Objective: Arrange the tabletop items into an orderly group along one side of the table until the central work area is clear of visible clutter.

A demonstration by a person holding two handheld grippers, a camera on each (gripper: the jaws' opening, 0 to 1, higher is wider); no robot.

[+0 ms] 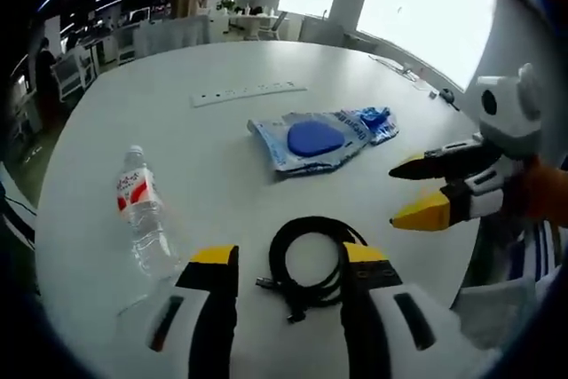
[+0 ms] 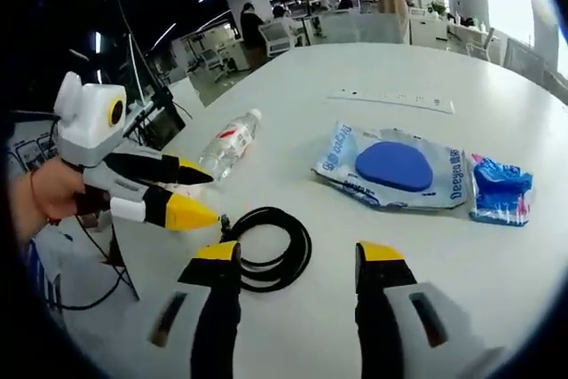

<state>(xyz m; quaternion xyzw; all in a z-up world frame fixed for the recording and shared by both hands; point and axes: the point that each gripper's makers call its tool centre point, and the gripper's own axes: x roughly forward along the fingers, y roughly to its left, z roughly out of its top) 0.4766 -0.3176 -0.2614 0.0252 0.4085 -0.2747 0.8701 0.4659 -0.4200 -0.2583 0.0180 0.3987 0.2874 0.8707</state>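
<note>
The left hand-held gripper (image 1: 288,264) is hanging low over the white worktop (image 1: 222,139) with its yellow-tipped jaws wide apart. It is holding nothing. A black cable (image 1: 309,264) is lying in a coil on the worktop between those jaws. A clear water bottle (image 1: 142,215) with a red label is lying on its side just to the left of the cable in the left gripper view. Farther back, a flat plastic packet (image 1: 306,141) with a blue oval on it is resting on the worktop, and a small blue wrapper (image 1: 374,118) is lying just beside it. A long white power strip (image 1: 247,92) is sitting well behind them.

The right hand-held gripper (image 2: 297,259) is also open and empty. In the right gripper view, the cable (image 2: 271,250) is lying close to its left jaw, and the bottle (image 2: 229,144) is farther off. A person's hand (image 2: 44,193) is holding the left hand-held gripper at the side of this view.
</note>
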